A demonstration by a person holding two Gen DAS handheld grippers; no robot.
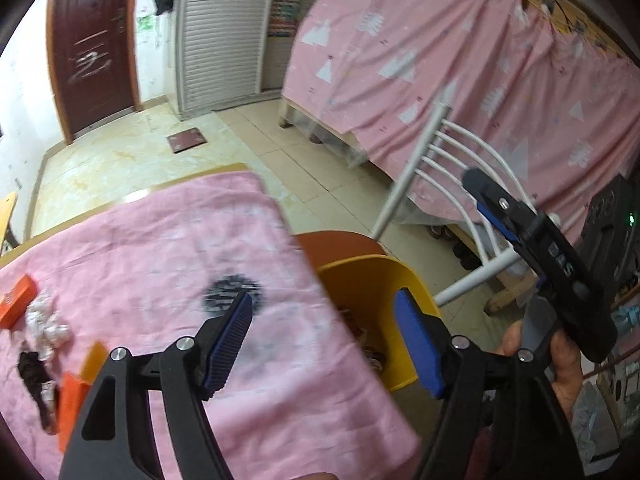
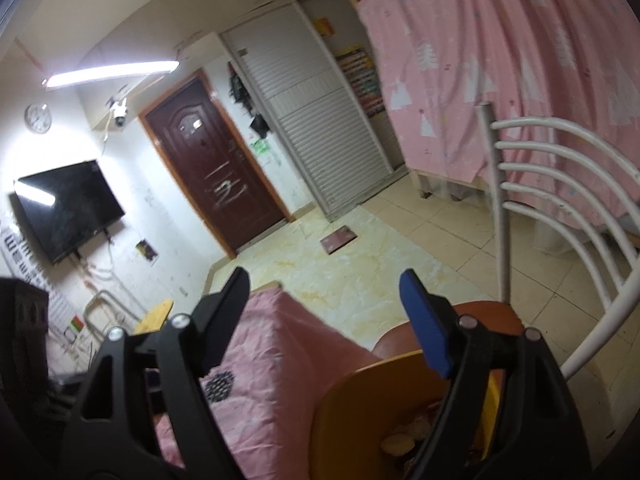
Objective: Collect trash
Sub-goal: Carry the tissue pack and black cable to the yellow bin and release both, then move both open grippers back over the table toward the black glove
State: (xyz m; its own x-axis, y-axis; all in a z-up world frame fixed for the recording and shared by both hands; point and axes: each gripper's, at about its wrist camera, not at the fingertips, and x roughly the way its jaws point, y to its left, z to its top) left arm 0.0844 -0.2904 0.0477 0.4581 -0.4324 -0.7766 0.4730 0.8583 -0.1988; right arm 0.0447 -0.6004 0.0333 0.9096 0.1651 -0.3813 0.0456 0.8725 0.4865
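Note:
My left gripper (image 1: 324,316) is open and empty, held above the right edge of the pink-clothed table (image 1: 180,264) next to a yellow bin (image 1: 360,280) that holds scraps. Trash lies at the table's left: an orange box (image 1: 16,300), crumpled white tissue (image 1: 46,322), a dark brown scrap (image 1: 34,376) and an orange wrapper (image 1: 72,404). My right gripper (image 2: 324,292) is open and empty, raised above the yellow bin (image 2: 360,404); it shows in the left wrist view (image 1: 560,264), held by a hand.
The bin stands on a red-seated chair (image 2: 484,312) with a white metal back (image 1: 452,168). A pink curtain (image 1: 440,60) covers a bed frame at the right. A brown door (image 2: 212,164), a louvred wardrobe (image 2: 320,136), a wall TV (image 2: 68,208) and a floor scale (image 1: 186,142) lie beyond.

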